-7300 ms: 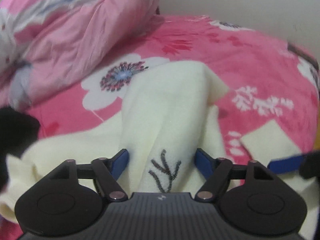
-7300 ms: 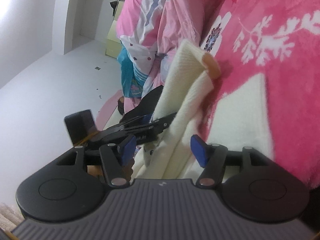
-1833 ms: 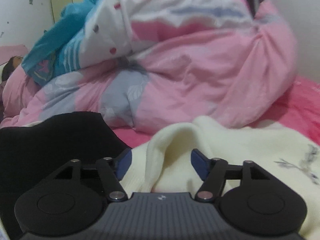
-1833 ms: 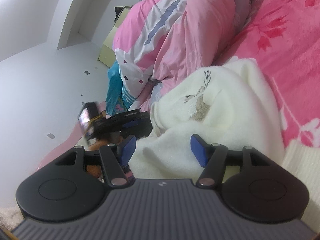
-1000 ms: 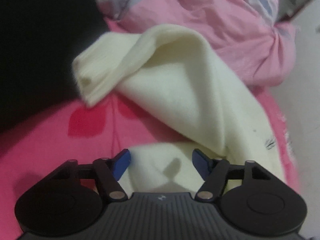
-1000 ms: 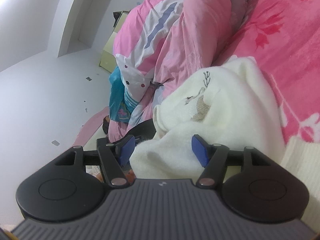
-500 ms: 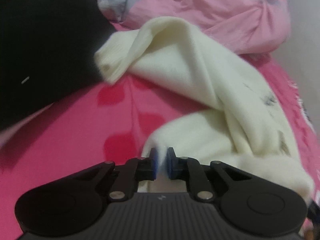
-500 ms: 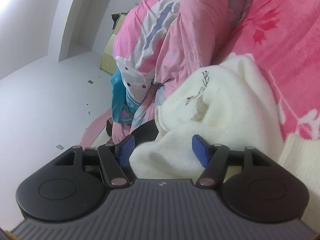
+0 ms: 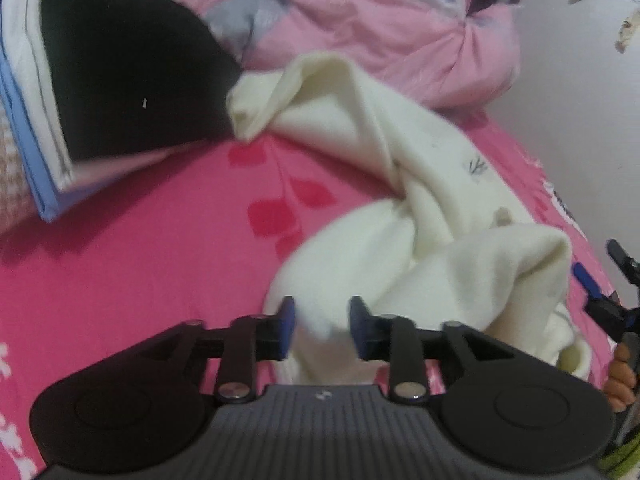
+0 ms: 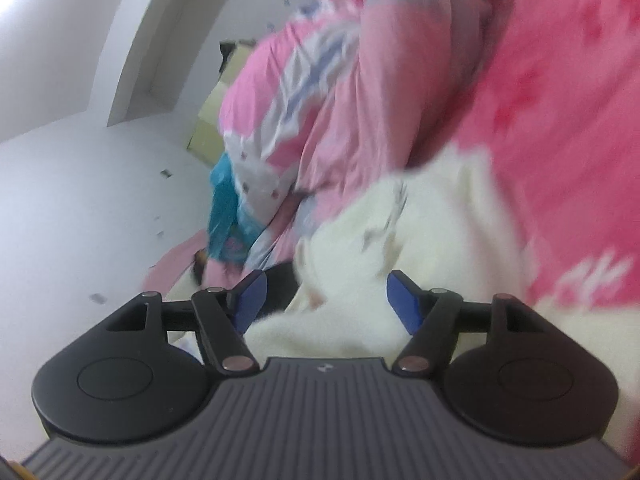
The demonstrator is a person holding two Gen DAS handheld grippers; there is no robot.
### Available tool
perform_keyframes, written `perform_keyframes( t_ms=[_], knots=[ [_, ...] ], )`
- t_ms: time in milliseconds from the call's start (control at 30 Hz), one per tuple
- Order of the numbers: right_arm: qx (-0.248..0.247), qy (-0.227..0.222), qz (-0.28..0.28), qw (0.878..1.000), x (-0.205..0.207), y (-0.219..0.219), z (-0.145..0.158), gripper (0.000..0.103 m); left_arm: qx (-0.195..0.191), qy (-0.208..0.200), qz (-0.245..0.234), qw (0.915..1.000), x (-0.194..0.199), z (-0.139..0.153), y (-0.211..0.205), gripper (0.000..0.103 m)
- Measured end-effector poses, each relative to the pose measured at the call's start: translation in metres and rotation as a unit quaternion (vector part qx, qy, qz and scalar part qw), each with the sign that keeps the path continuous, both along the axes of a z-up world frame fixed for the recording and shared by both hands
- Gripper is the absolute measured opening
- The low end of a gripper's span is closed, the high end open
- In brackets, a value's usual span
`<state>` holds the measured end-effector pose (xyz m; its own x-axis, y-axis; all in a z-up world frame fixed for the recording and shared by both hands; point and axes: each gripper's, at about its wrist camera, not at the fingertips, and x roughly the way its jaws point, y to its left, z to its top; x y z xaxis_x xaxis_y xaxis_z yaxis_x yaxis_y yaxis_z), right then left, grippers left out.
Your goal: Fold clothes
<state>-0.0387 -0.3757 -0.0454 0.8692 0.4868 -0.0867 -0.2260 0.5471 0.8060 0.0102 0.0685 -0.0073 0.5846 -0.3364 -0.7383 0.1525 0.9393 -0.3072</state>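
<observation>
A cream knit sweater (image 9: 420, 184) with a small embroidered twig lies crumpled on the pink floral bedsheet (image 9: 120, 260). My left gripper (image 9: 322, 320) stands partly open, with a blurred edge of the sweater lying between its blue fingers. At the right edge of the left wrist view, my right gripper (image 9: 600, 292) sits by the sweater's far end, held by a hand (image 9: 622, 376). In the blurred right wrist view, the right gripper (image 10: 326, 300) is wide open just above the sweater (image 10: 440, 232), holding nothing.
A black garment (image 9: 128, 80) tops a stack of folded white and blue clothes (image 9: 40, 168) at the left. A bunched pink duvet (image 9: 380, 20) fills the back of the bed. A white wall (image 9: 580, 100) runs along the right.
My left gripper was shut on the sweater's edge half a second ago and has since spread its fingers. The right wrist view has turned blurred from motion, its gripper still open.
</observation>
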Motion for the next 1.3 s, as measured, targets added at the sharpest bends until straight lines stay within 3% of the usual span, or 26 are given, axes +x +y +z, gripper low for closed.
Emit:
perform_keyframes(
  t_ms=[167,267,467,533,600,700,800,867,933,967,1000,1033,1167,1300],
  knots=[
    [-0.069,0.043,-0.063,0.995,-0.03,-0.031,0.013,0.073,0.004,-0.008,-0.008,0.9999,0.0,-0.012,-0.009,0.05],
    [-0.109,0.095,-0.055,0.988,-0.042,-0.034,0.01,0.073,0.003,-0.006,0.0,1.0,0.0,-0.022,-0.012,0.051],
    [-0.143,0.174,-0.048,0.973,-0.075,-0.026,-0.003,0.076,0.018,-0.004,0.02,0.9996,0.001,-0.032,-0.018,0.053],
    [-0.166,0.172,-0.059,0.969,-0.092,-0.013,0.002,0.076,0.023,-0.004,0.027,0.9994,0.001,-0.035,-0.02,0.054],
    [-0.235,0.135,-0.051,0.961,-0.108,0.016,0.018,0.08,0.028,-0.004,0.034,0.999,0.001,-0.038,-0.022,0.055],
    [-0.353,0.078,0.001,0.932,-0.12,0.072,0.029,0.082,0.049,-0.008,0.031,0.9983,0.002,-0.038,-0.028,0.056],
    [-0.462,0.04,0.034,0.885,-0.119,0.125,0.022,0.081,0.054,-0.011,0.033,0.9979,0.001,-0.039,-0.029,0.056],
    [-0.516,0.039,0.027,0.855,-0.111,0.145,0.011,0.079,0.053,-0.013,0.035,0.9979,0.0,-0.039,-0.028,0.056],
    [-0.544,0.058,0.023,0.836,-0.101,0.151,-0.002,0.062,0.052,-0.015,0.038,0.9978,-0.001,-0.039,-0.029,0.056],
    [-0.551,0.072,0.021,0.831,-0.095,0.15,-0.008,0.038,0.051,-0.016,0.038,0.9978,-0.001,-0.04,-0.028,0.056],
    [-0.551,0.085,0.018,0.83,-0.091,0.144,-0.011,0.019,0.051,-0.017,0.038,0.9978,-0.001,-0.04,-0.028,0.056],
    [-0.544,0.089,0.011,0.834,-0.09,0.138,-0.011,0.014,0.05,-0.019,0.038,0.9978,-0.002,-0.04,-0.028,0.056],
    [-0.473,0.094,-0.053,0.874,-0.089,0.089,0.021,0.011,0.043,-0.026,0.036,0.9981,-0.004,-0.042,-0.026,0.056],
    [-0.411,0.115,-0.129,0.895,-0.065,0.022,0.047,0.011,0.04,-0.032,0.032,0.9982,-0.005,-0.043,-0.024,0.056]
  ],
)
